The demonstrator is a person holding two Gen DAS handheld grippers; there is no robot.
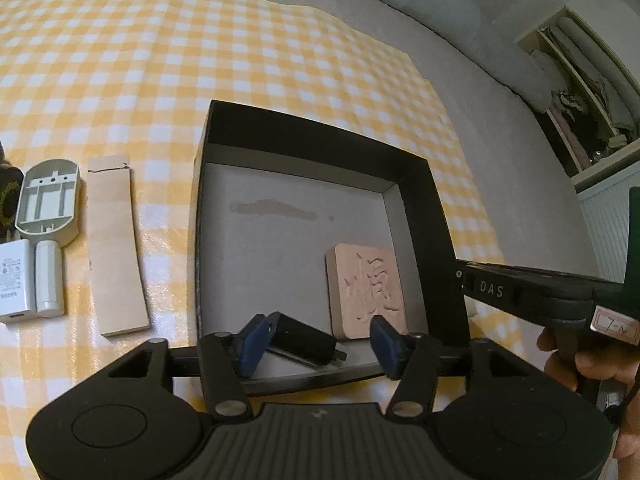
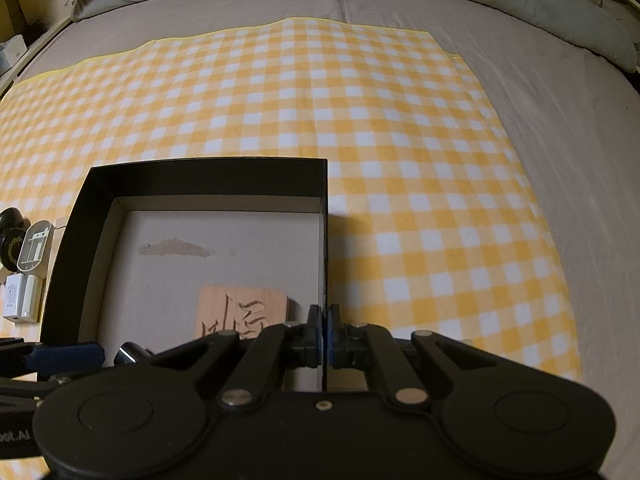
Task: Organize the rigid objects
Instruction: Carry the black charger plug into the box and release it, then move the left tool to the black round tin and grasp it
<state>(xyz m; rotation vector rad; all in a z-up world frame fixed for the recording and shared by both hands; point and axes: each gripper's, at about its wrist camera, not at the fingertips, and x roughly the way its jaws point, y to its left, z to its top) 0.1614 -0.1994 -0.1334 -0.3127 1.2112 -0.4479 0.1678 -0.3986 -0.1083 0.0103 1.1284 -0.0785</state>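
A black open box (image 1: 424, 216) lies on the yellow checked cloth. Inside lie a carved wooden block (image 1: 366, 290) and a black charger (image 1: 306, 340). My left gripper (image 1: 318, 340) is open over the box's near edge, its jaws either side of the black charger without gripping it. My right gripper (image 2: 325, 336) is shut on the box's right wall (image 2: 325, 240), near its front corner. The block (image 2: 244, 312) and the box's floor also show in the right wrist view.
Left of the box lie a cardboard strip (image 1: 114, 248), a grey plastic housing (image 1: 48, 200), a white cylinder (image 1: 49, 276), a white adapter (image 1: 14, 280) and a dark round object (image 1: 6, 184). A grey bedsheet surrounds the cloth (image 2: 440, 160); shelves stand at the far right (image 1: 580, 92).
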